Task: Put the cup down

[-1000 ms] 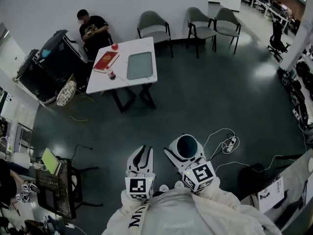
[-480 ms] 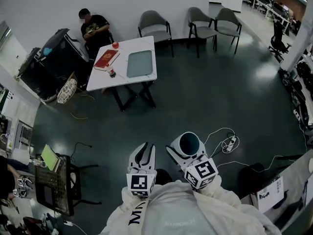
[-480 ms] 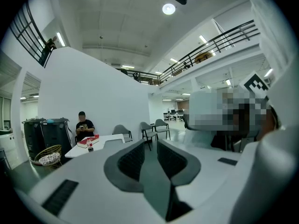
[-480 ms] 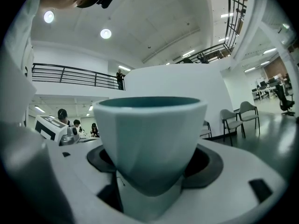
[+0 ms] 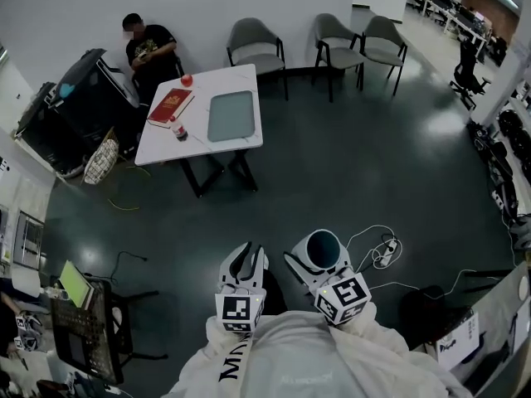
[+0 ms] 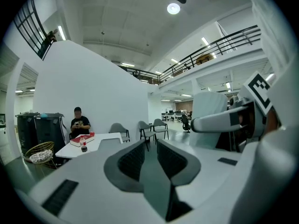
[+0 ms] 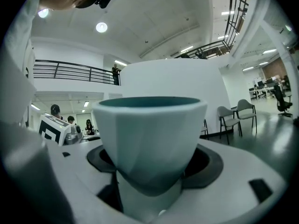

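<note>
1. Head view sets out the main gap: the cup (image 5: 322, 247) stands upright, mouth up, in the right gripper (image 5: 319, 264). It is close to the person's body and over bare floor. The white worktop (image 5: 195, 133) lies well apart, ahead and to the left.
2. Right gripper view shows the hold. The fingers are closed low on the cup's tapered base, with the bowl rising clear above them. The cup fills this view, so no landing place shows.
3. The left gripper (image 5: 243, 259) sits just beside the right. Its fingers stand a narrow slot apart with nothing between them. Only its view shows the worktop from the side.
4. Setting down probably means carrying the cup forward-left with its axis kept vertical.
</note>
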`<state>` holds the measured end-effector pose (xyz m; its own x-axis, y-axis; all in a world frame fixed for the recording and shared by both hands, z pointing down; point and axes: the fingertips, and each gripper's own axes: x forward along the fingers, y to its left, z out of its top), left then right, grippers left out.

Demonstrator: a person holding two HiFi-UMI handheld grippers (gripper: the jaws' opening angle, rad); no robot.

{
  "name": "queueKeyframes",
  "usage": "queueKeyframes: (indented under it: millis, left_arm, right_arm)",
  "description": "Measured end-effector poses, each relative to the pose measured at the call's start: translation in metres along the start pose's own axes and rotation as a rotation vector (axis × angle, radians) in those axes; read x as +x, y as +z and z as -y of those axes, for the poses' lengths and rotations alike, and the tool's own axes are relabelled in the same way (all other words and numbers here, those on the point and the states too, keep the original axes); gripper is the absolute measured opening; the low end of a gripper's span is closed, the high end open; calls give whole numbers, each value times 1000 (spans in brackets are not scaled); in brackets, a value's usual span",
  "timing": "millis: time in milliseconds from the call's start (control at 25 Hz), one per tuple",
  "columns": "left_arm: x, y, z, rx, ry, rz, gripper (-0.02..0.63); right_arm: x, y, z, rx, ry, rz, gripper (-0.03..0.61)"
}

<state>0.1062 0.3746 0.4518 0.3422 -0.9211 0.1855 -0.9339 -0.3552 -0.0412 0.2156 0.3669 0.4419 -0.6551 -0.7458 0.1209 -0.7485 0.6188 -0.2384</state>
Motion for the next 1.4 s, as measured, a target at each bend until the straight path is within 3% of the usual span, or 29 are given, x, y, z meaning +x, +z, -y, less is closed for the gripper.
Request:
queueKeyframes:
  millis: [240, 560, 920, 1400]
  left_arm:
    - [57, 19, -61, 38, 4, 20, 94]
    - [113, 20, -146, 14, 23, 2, 94]
    - [170, 30, -201, 25, -11, 2, 94]
    - [204, 37, -250, 6, -33, 6, 94]
  right_arm:
    - [87, 13, 22, -27, 1, -37, 373]
    - [186, 25, 22, -29, 31, -46, 373]
    - [259, 37, 40, -18, 3, -45, 373]
    - [317, 48, 45, -21, -25, -69, 373]
